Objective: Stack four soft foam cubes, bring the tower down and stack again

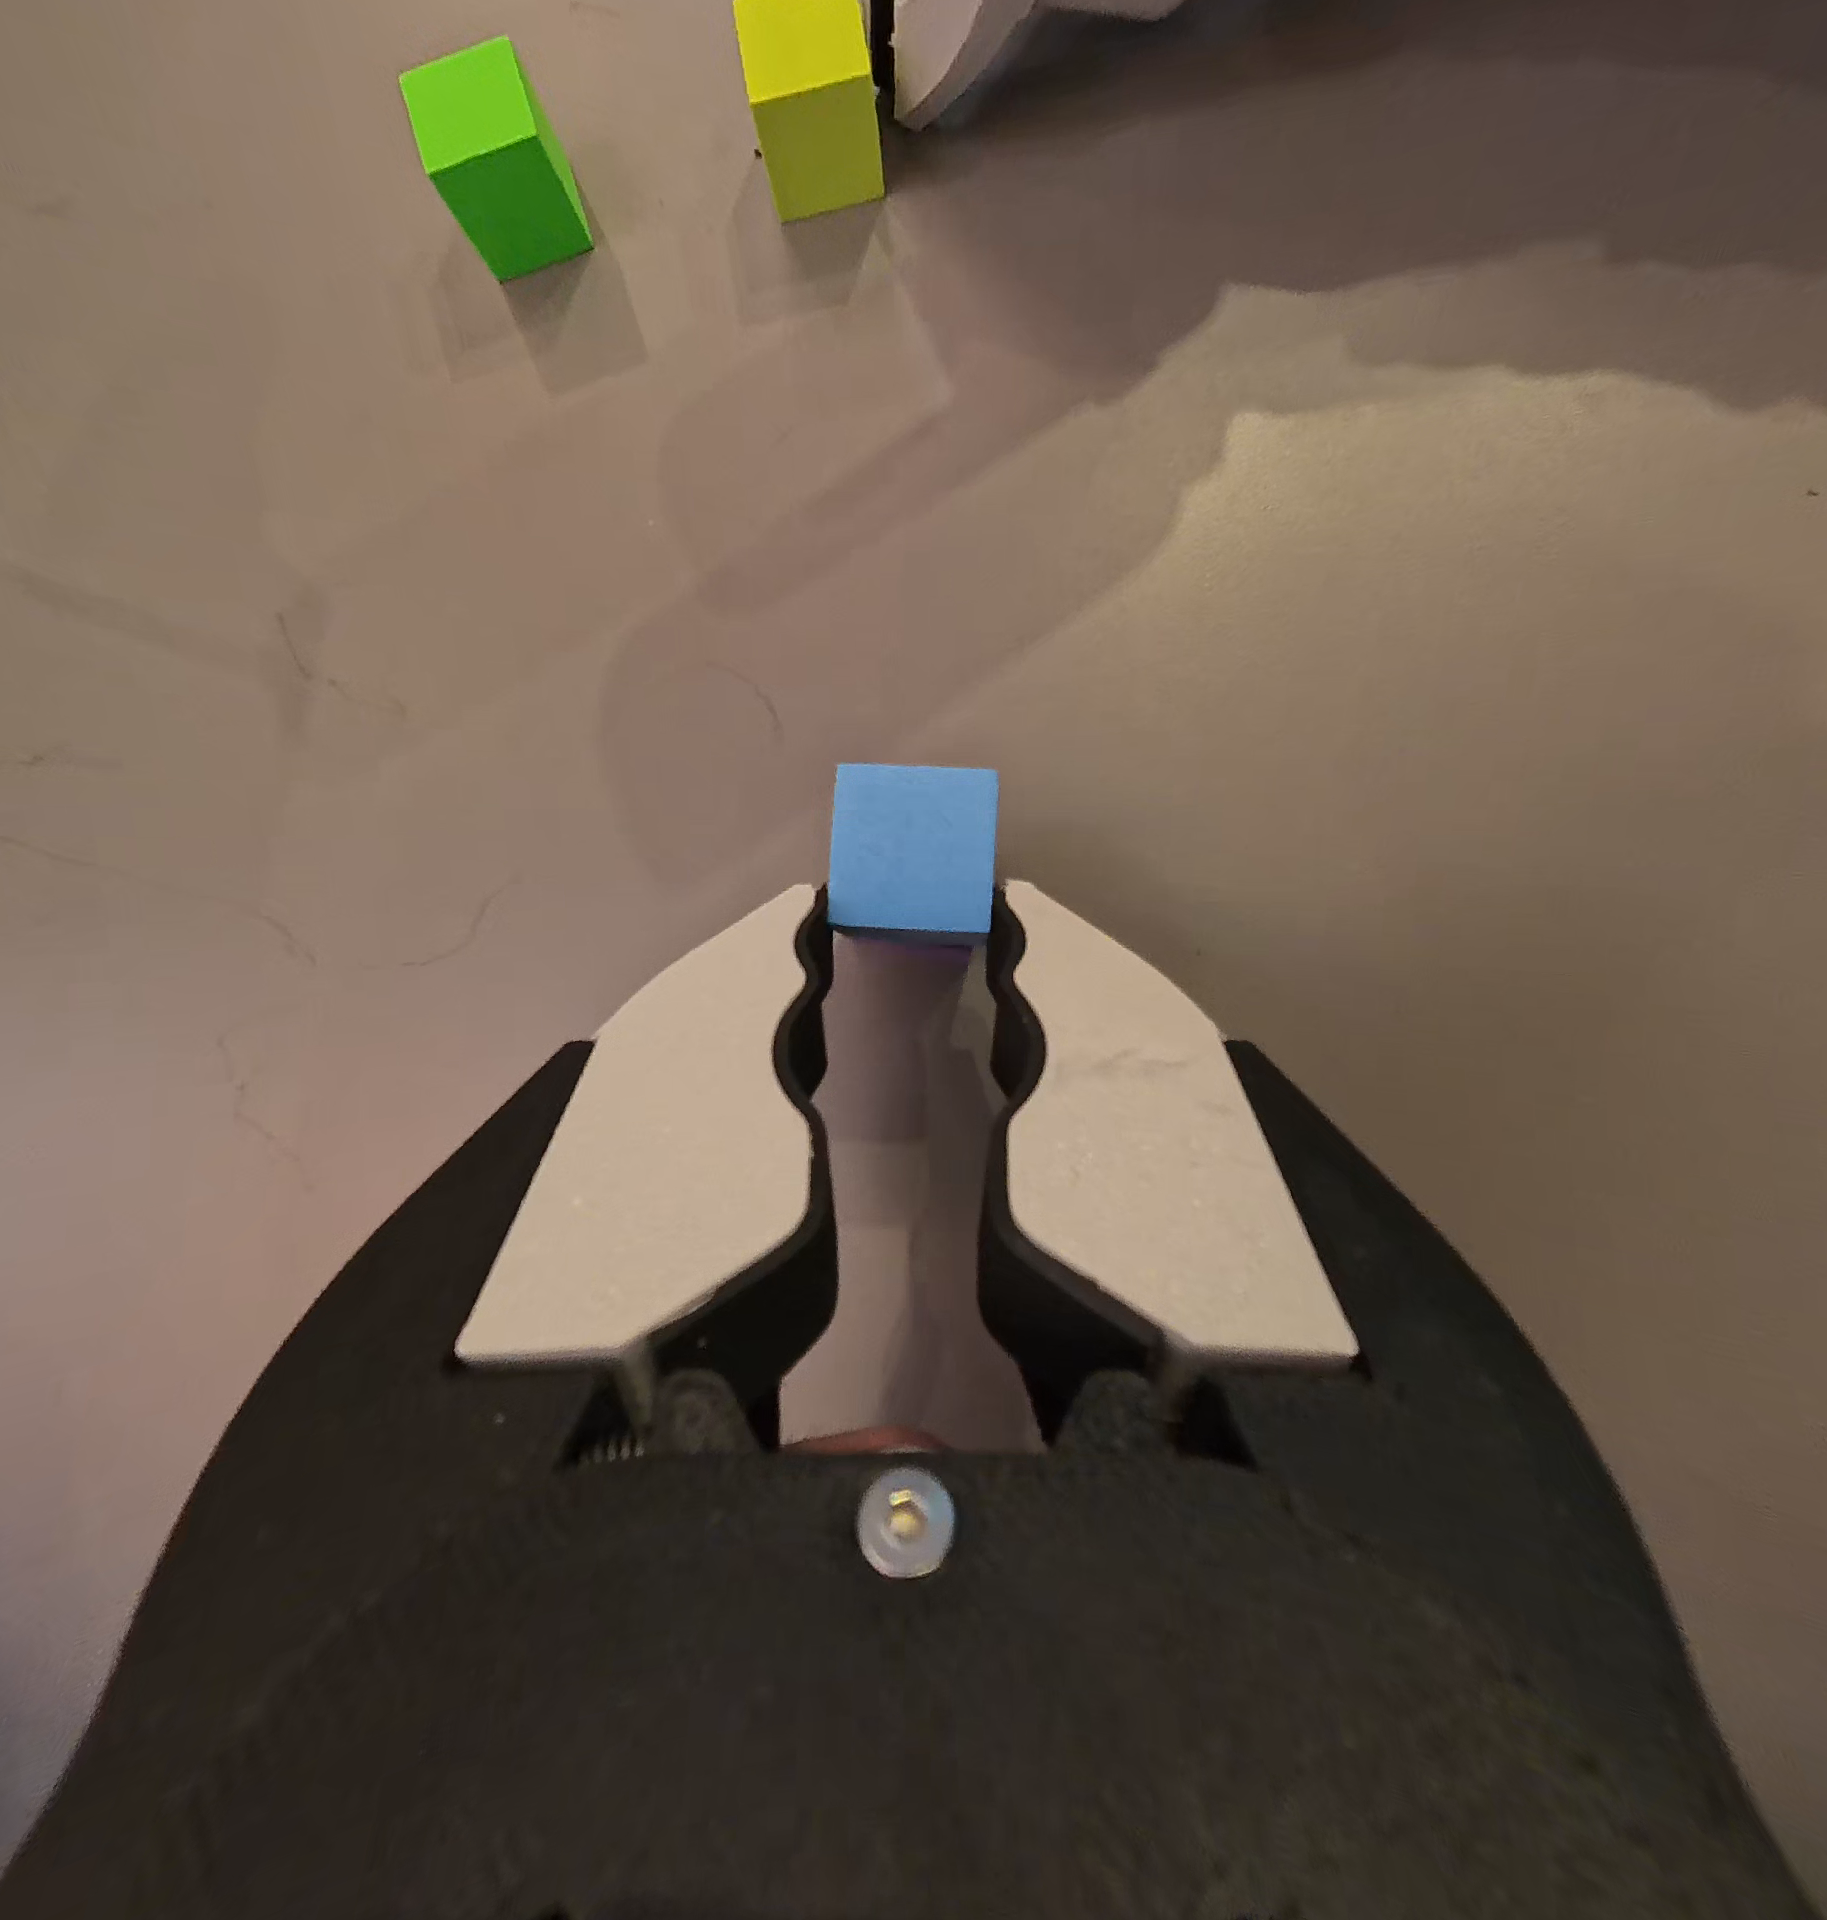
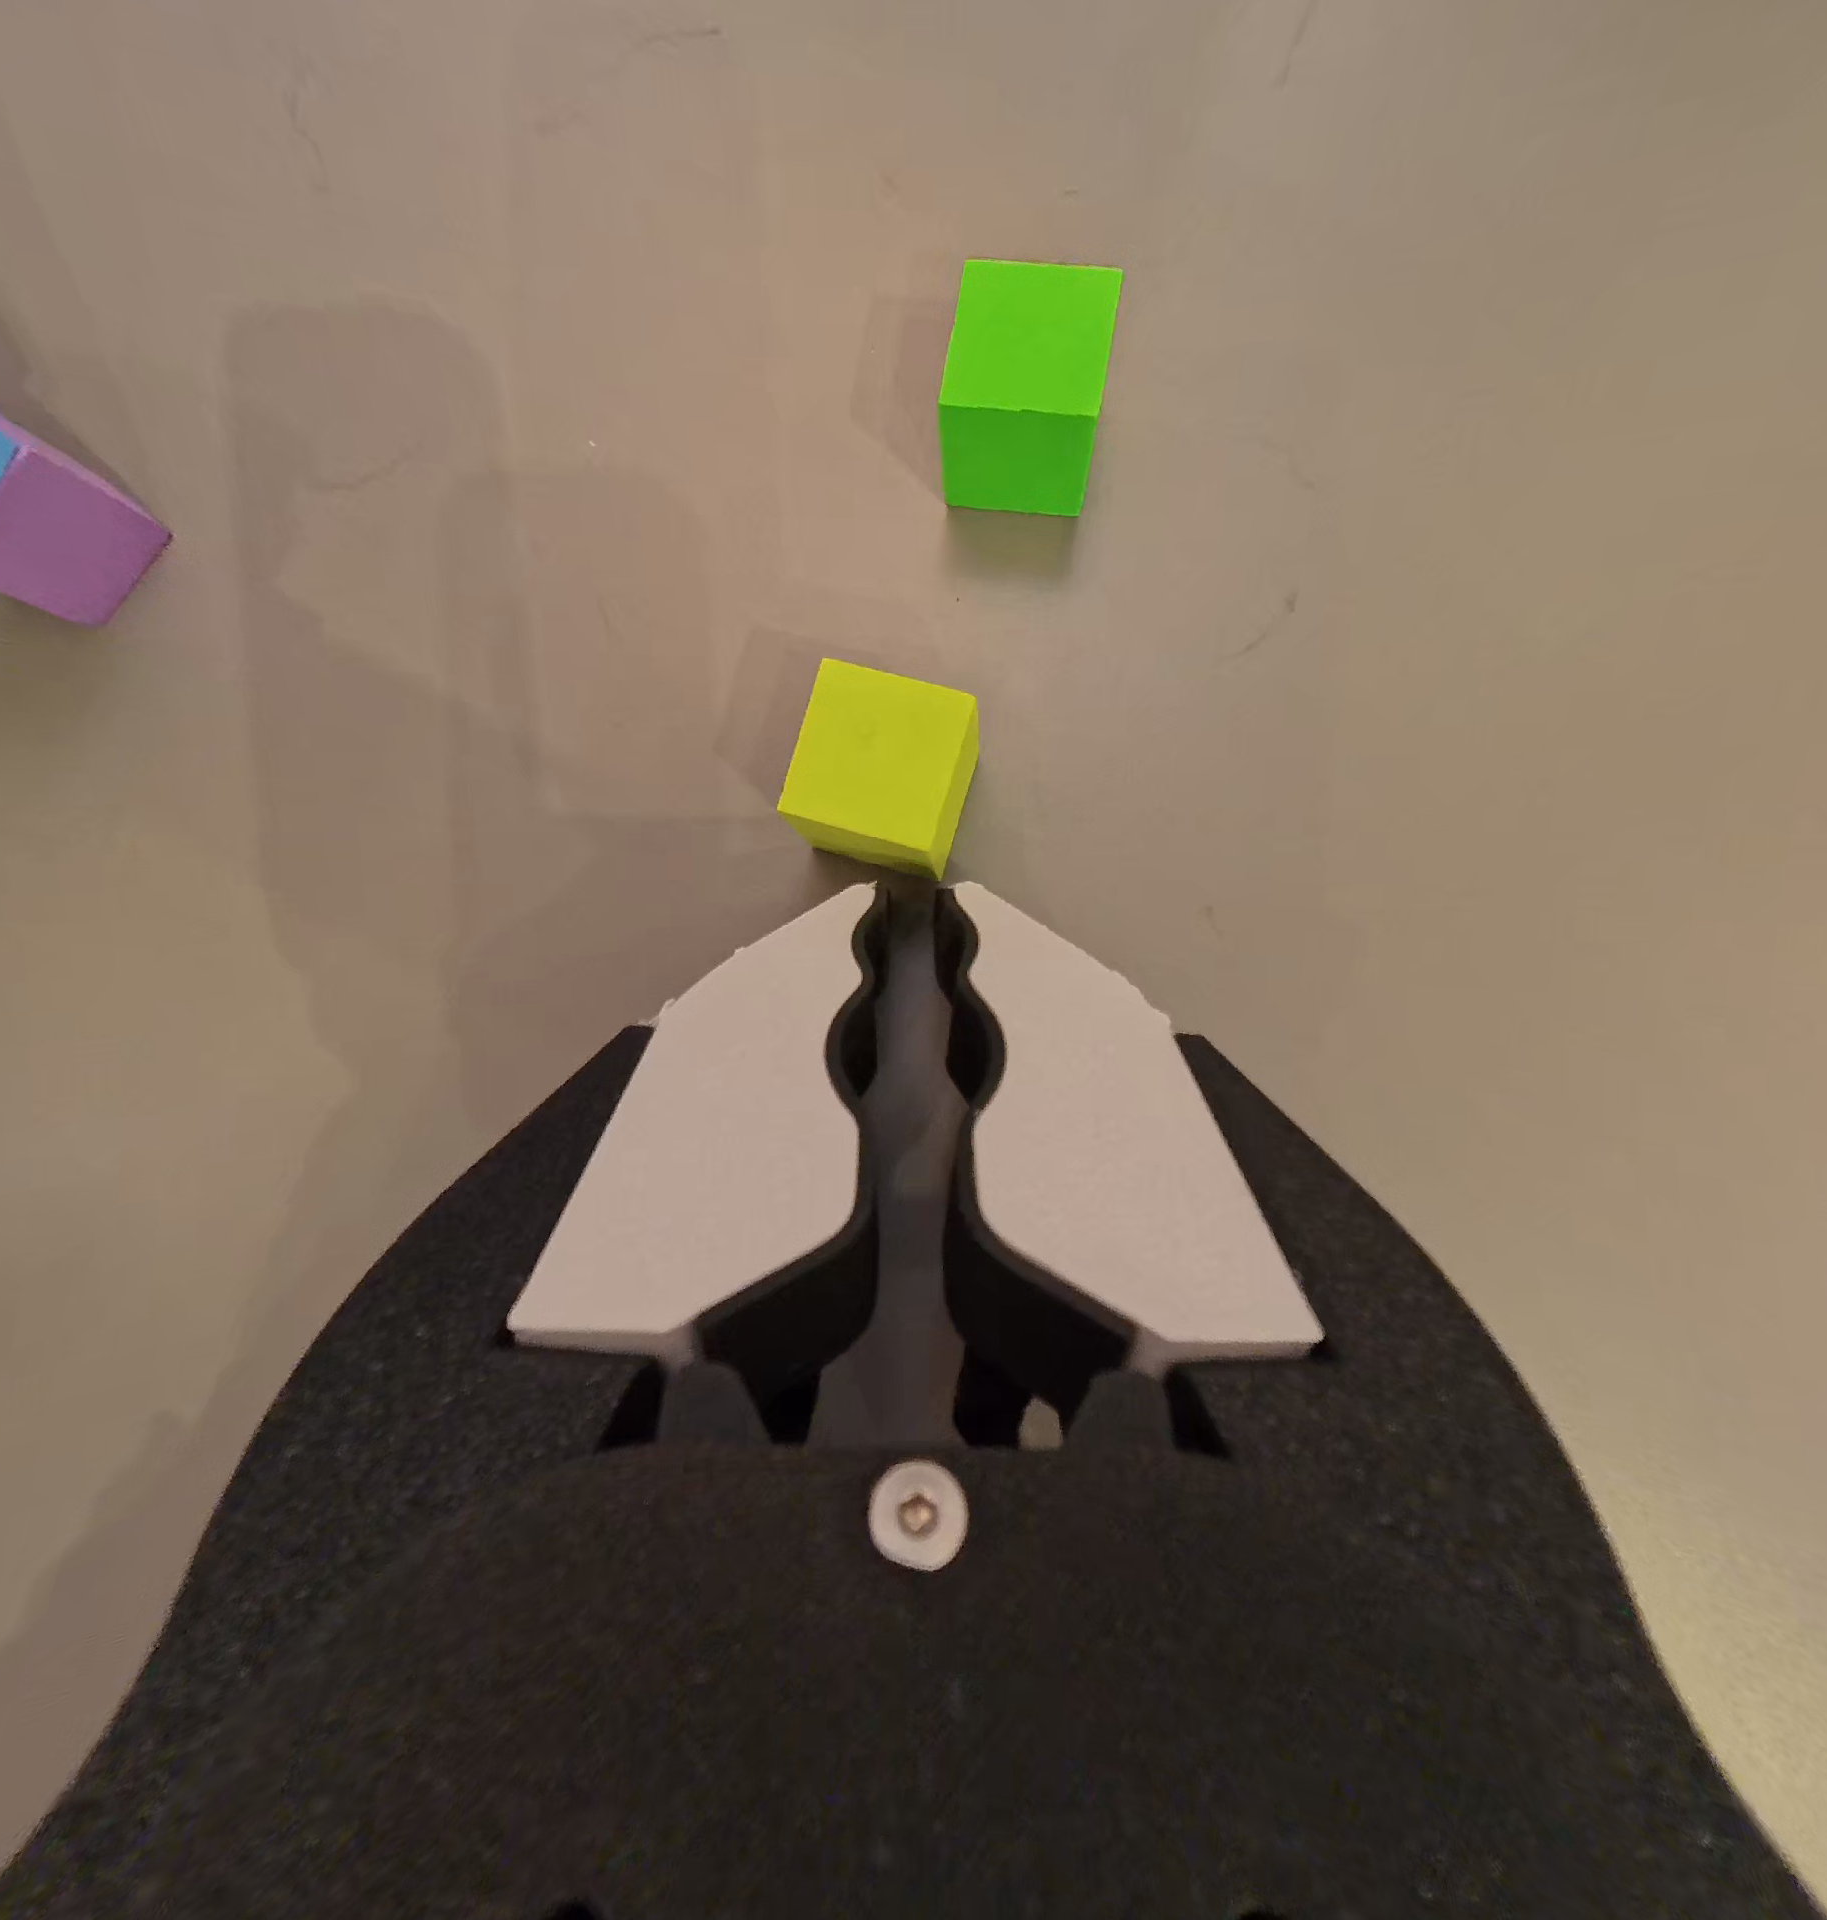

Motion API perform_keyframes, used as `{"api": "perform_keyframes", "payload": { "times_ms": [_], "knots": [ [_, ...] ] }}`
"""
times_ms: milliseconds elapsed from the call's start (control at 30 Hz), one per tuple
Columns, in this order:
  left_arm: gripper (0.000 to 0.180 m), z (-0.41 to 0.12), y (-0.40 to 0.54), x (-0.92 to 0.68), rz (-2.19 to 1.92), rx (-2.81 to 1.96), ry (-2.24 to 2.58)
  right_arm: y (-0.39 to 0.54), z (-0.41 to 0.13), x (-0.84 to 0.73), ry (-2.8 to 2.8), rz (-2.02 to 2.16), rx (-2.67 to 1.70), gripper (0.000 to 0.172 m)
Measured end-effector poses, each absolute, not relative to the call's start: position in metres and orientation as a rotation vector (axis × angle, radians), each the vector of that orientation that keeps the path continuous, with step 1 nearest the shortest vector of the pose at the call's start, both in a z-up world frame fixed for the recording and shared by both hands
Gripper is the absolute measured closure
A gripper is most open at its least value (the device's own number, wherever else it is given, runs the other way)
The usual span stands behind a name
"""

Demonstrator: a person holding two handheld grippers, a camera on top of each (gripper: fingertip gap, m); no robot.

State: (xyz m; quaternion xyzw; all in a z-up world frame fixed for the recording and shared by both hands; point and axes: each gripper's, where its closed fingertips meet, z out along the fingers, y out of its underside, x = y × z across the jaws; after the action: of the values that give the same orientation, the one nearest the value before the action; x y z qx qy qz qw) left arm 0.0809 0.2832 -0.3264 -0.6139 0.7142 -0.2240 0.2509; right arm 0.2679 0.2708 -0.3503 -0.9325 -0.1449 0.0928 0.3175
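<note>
Cubes, four of them, sit on a grey table (image 2: 1511, 727). The left gripper (image 1: 911, 904) has its jaws closed on the blue cube (image 1: 913, 847), both black pads pressed to its sides; this cube rests on top of the purple cube (image 2: 52, 535), whose upper edge shows just beneath it in the left wrist view. The right gripper (image 2: 909, 891) has its jaws nearly closed with a narrow gap between the tips and nothing between them; the tips are just beside the near lower corner of the yellow cube (image 2: 878, 764). The green cube (image 2: 1028, 384) stands alone beyond the yellow one, well apart from the blue-and-purple pair.
</note>
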Motion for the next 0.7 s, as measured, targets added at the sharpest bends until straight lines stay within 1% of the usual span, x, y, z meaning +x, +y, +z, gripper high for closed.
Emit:
{"api": "perform_keyframes", "payload": {
  "times_ms": [700],
  "knots": [
    [0.153,-0.3205,0.2840,0.0806,-0.666,-1.569,2.031,0.2713,-0.3505,0.2684,-0.380,0.249,-2.451,0.165]
  ]
}}
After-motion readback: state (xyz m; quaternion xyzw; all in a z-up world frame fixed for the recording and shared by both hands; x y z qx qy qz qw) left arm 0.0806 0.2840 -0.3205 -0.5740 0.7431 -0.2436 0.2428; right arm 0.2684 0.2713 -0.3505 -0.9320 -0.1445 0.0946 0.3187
